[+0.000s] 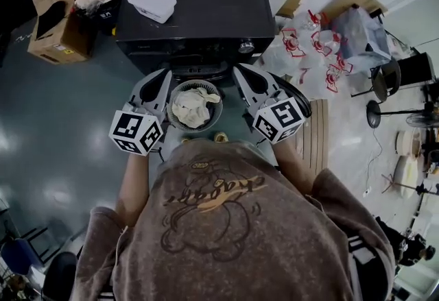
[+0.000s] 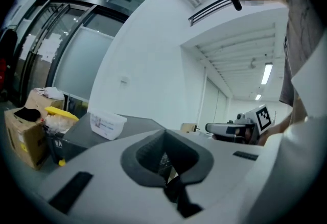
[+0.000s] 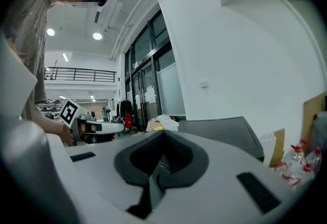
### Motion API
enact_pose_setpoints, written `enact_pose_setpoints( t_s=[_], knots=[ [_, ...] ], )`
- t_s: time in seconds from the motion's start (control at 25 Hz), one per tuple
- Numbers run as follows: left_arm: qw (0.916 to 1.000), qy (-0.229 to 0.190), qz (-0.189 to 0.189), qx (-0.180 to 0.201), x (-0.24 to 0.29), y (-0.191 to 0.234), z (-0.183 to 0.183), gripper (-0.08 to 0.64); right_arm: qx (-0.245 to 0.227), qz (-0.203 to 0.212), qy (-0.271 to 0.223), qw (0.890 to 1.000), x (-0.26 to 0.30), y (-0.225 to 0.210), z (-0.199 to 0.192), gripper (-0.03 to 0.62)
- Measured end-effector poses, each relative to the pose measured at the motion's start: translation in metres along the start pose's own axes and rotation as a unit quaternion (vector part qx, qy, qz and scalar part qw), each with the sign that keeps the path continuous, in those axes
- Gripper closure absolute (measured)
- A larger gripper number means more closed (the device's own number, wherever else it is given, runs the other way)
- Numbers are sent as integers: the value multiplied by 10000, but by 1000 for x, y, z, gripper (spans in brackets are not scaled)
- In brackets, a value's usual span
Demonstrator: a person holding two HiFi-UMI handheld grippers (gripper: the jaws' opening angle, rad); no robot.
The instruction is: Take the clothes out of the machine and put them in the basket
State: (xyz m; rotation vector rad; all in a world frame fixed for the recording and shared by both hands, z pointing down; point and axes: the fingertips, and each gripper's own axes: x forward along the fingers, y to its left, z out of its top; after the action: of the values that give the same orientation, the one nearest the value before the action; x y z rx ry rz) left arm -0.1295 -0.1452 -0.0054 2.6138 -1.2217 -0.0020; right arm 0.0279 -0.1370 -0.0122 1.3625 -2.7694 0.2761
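Basket [image 1: 171,112] upright, mouth up, clothes [image 1: 193,107] inside

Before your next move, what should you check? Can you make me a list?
1. Left tool empty: ok, shut on nothing.
2. Right tool empty: ok, shut on nothing.
3. Tools open, ready for grabbing: not ok, both are shut.
4. Cloth lying inside the basket: ok.
5. More clothes left in the machine: cannot tell, no view shows its inside.
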Motion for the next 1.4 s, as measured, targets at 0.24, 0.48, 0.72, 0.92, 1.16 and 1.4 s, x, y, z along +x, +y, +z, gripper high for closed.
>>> enact_pose_setpoints(
  t_s=[0.24,0.48,0.72,0.92,1.16,1.4],
  knots=[
    [9992,-84,379,26,0,4,-12,554,167,17,15,9999,2,-12,-19,595],
    [9981,-51,612,63,-2,5,-9,554,181,181,8,9997,12,-6,-21,595],
    [9973,-96,725,47,-3,4,-5,554,83,267,14,9996,17,4,-23,597],
    [9963,-137,851,-20,-3,4,-3,554,147,207,50,9997,15,0,-22,597],
    [9961,-94,873,-79,-2,3,-7,554,154,130,119,9997,12,-5,-23,597],
    [9955,-70,938,-119,-3,3,-11,554,148,39,155,9998,5,-9,-25,597]
  ],
)
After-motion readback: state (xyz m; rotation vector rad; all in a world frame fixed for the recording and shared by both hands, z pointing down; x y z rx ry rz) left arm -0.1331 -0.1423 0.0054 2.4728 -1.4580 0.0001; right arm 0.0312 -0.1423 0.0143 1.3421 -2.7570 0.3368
